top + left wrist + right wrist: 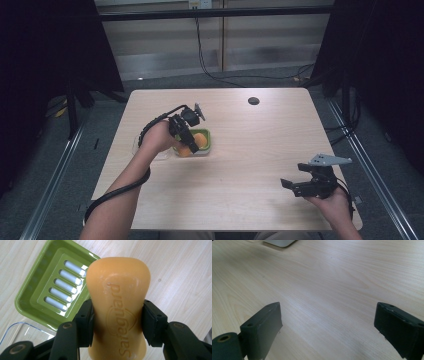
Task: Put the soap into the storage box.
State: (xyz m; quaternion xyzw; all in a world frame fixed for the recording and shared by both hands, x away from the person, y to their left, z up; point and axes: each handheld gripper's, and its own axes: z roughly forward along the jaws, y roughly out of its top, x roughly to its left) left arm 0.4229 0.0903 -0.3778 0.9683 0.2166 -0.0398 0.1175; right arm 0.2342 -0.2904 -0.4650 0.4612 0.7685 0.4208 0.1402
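Note:
My left gripper (117, 317) is shut on an orange bar of soap (117, 302) with a stamped logo, its jaws pressing the bar's narrow waist. The bar hangs a little above a green slotted soap dish (37, 295). From above, the left gripper (186, 136) holds the soap (194, 143) over the green dish (207, 145) left of the table's middle. My right gripper (295, 186) stands open near the front right of the table; its black jaws are wide apart over bare wood, with the gap between them (328, 325) empty.
A clear plastic lid or tray (22, 332) lies against the dish's near side. A small black round thing (253, 101) sits at the back of the table. A pale object's edge (279, 242) shows far off. Cables trail on the floor behind.

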